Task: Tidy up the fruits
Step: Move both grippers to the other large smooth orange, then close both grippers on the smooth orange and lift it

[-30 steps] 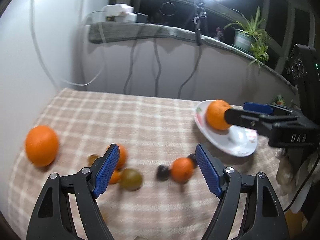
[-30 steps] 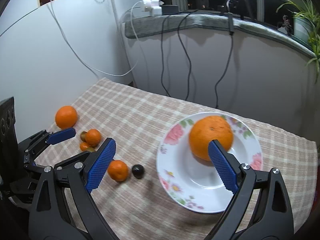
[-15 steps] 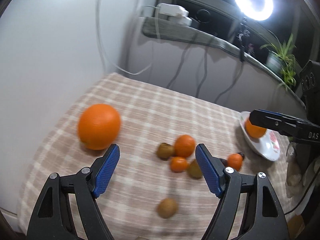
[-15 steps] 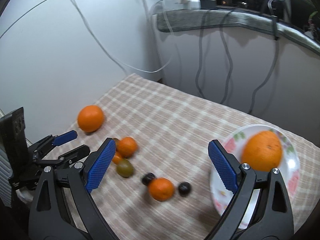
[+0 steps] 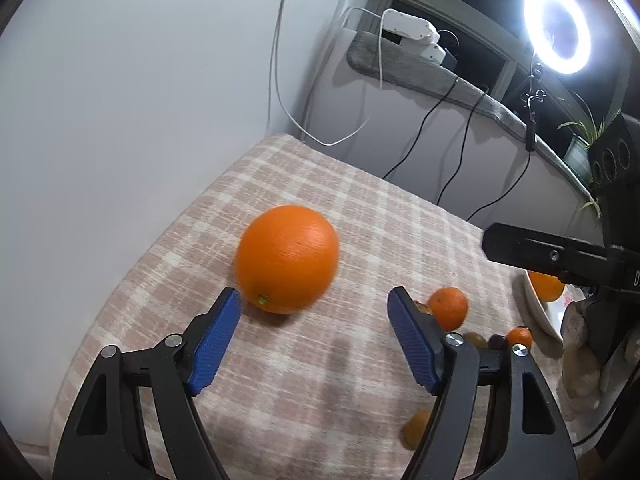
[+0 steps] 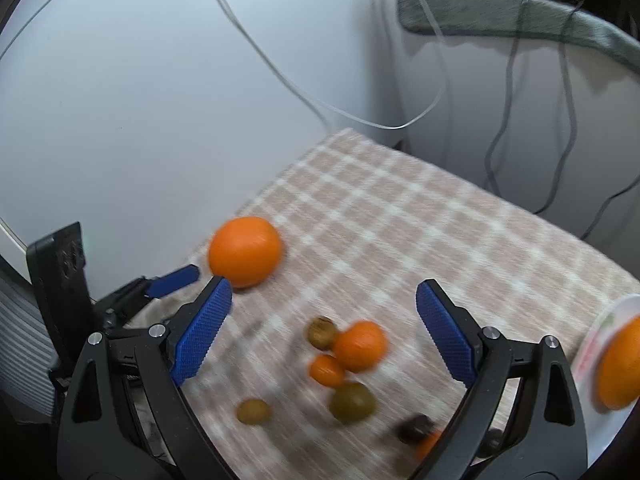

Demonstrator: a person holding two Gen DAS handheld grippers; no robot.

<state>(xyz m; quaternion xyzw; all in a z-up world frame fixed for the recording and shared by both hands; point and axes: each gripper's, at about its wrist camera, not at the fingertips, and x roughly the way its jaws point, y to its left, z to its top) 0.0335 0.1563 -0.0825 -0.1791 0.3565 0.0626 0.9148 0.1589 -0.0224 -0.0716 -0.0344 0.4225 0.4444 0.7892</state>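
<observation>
A large orange (image 5: 287, 259) lies on the checked tablecloth (image 5: 360, 208), just beyond my open, empty left gripper (image 5: 314, 310); it also shows in the right wrist view (image 6: 245, 251). My right gripper (image 6: 322, 298) is open and empty above a cluster of small fruits: a mandarin (image 6: 359, 345), a smaller orange fruit (image 6: 327, 369), a green fruit (image 6: 352, 402) and brownish ones (image 6: 321, 332). A second large orange (image 6: 620, 364) sits on a white floral plate (image 6: 600, 324) at the right edge.
A white wall (image 5: 140, 100) borders the table on the left. Cables (image 5: 460, 140) hang from a grey ledge (image 5: 420, 76) at the back. A ring light (image 5: 557, 33) shines at upper right. The table's near-left edge (image 5: 80, 360) is close.
Both grippers have swung left, away from the plate. The large orange on the cloth now sits just ahead of my left gripper's fingers. The plate has slid to the right edge of view.
</observation>
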